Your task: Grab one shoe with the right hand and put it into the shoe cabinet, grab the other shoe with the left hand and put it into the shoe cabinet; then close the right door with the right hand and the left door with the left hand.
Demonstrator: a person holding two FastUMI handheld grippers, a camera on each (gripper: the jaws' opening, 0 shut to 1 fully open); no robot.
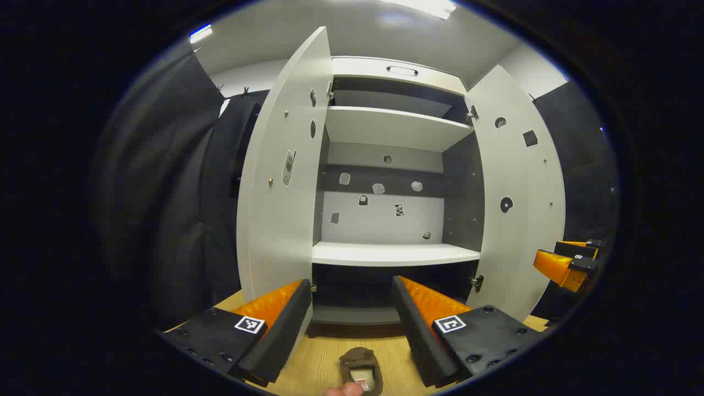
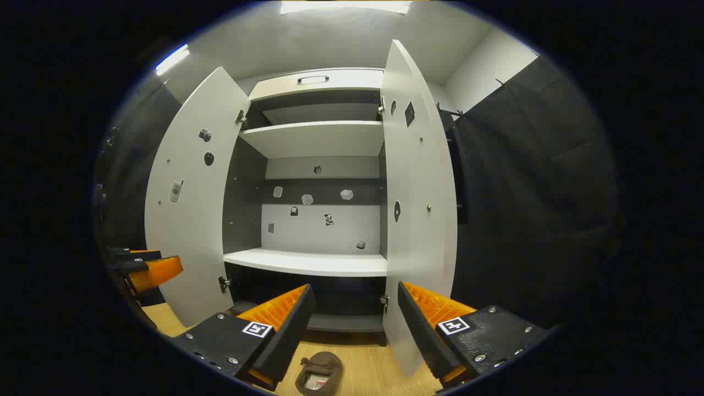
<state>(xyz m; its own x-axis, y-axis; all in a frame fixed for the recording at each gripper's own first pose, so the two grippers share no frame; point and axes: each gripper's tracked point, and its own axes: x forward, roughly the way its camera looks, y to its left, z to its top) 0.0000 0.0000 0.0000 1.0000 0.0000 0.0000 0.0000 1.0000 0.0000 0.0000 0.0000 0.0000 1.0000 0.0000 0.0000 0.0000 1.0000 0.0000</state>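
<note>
Right gripper (image 2: 352,324) hangs released, jaws spread wide and holding nothing, and a brown shoe (image 2: 319,374) sits on the wooden floor (image 2: 374,368) just below and between its fingers, long axis pointing toward the shoe cabinet (image 2: 313,264). Left gripper (image 1: 352,319) is spread and empty too, over a shoe (image 1: 360,371) of its own. Both doors stand open, shelves bare. Right goes first, I'd say: straight down.

Shoe cabinet (image 1: 396,253): white doors and shelves, dark grey side walls and a dark grey band across the white back panel. Small grey and black stickers (image 1: 378,188) dot the back panel and both doors. Shoe (image 1: 360,371): brown with a pale insole. Floor (image 1: 324,363): light wood grain. Booth wall (image 2: 528,181): black.
</note>
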